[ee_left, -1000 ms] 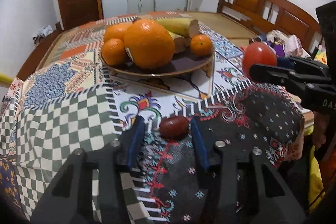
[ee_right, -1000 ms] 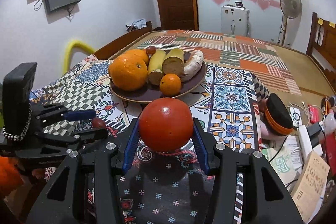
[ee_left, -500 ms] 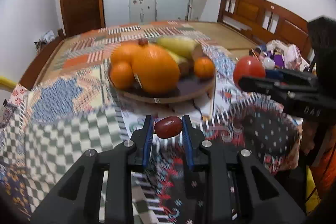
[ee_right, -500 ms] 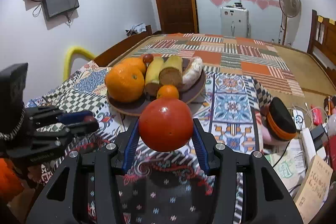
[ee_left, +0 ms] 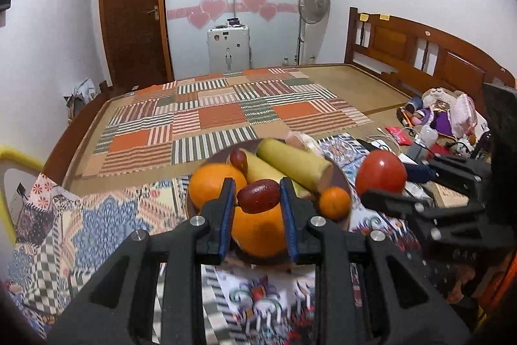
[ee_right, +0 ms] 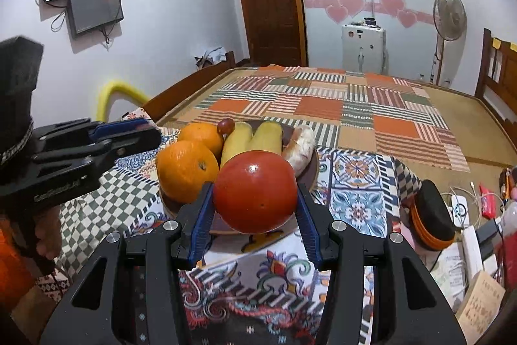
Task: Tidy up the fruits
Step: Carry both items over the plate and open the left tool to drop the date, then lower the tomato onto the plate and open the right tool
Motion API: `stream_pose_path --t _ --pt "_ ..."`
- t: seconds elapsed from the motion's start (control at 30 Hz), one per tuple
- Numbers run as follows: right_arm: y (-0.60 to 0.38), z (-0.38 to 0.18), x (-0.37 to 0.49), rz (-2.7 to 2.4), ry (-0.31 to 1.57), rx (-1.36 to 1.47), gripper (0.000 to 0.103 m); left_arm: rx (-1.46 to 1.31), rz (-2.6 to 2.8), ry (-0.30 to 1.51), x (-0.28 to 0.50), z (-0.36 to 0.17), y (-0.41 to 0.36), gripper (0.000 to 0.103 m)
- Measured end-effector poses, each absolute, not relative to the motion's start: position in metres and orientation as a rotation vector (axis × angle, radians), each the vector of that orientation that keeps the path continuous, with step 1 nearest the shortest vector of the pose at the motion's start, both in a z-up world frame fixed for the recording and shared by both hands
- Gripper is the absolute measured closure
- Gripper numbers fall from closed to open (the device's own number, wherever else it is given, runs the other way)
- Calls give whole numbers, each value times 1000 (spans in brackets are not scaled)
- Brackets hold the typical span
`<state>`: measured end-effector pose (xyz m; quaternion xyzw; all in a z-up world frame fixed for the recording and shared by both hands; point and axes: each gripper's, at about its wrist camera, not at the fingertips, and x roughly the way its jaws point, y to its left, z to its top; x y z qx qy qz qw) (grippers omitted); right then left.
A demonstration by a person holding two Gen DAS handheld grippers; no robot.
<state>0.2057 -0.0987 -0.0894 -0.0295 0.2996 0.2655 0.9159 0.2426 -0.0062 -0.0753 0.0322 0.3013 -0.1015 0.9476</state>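
The left tool is clamped on a small dark red date, held clear of the cloth just before the plate of oranges and bananas; the right tool grips a red tomato, the plate right ahead of it; the left tool sits off to its left.

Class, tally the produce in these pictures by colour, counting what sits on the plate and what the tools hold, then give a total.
Orange: 3 (front orange, back orange, small orange)
Yellow: 2 (left yellow piece, right yellow piece)
Red: 3 (round red fruit, held date, second date)
Pale: 1 (pale root)
Total: 9
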Motion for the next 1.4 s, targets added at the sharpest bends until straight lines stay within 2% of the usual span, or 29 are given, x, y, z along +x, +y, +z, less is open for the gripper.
stream_pose_path --t 0.47,0.53,0.6,1.1,1.2,1.4 --pt "-74 -99 215 587 647 -111 57 47 -203 691 286 -91 -6 75" --pt "-71 -99 214 594 649 -125 57 41 -208 697 285 -92 -5 70" --pt "-66 -101 214 599 652 -140 57 42 -204 692 285 -92 -5 60" --pt "-49 -110 208 596 637 -249 57 36 -227 672 265 -90 0 58" --pt "-49 -109 210 598 638 -244 57 36 -236 675 260 -93 0 52" --pt "-48 -109 208 597 631 -260 53 29 -223 675 254 -95 4 52"
